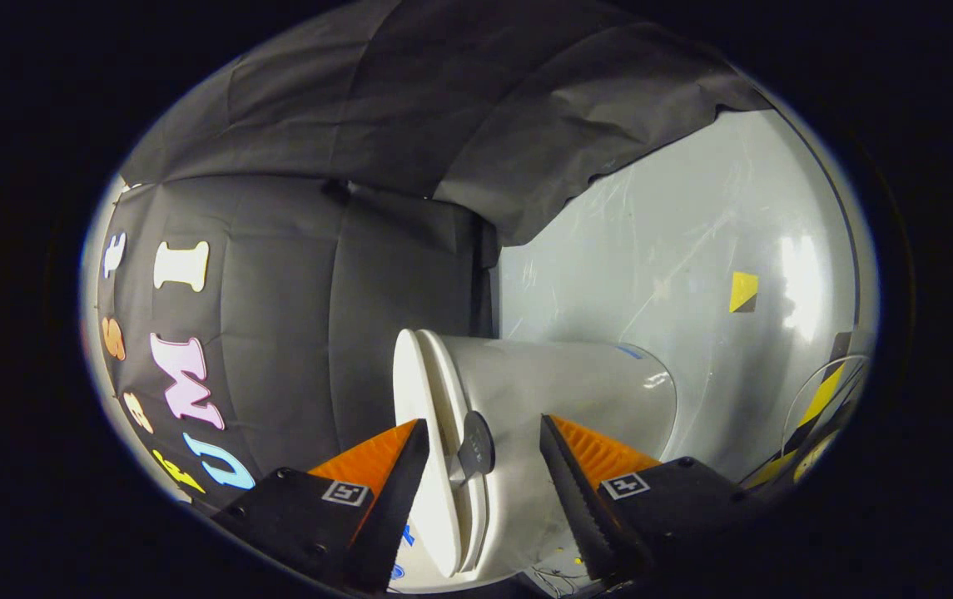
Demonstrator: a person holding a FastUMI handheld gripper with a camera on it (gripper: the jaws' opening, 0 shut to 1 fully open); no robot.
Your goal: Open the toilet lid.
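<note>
1. The claw point(483, 453) is released, its fingers spread apart and touching nothing.
2. The toilet lid point(430, 466) lies between the fingers, against the white toilet point(576, 391), its grey tab point(474, 453) between the fingertips.

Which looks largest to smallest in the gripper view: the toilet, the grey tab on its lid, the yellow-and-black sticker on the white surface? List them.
1. toilet, between and beyond the open fingers of the gripper.
2. grey tab on the lid's edge.
3. yellow-and-black sticker.
The tab sits nearer the camera, so the last two are unsure.
</note>
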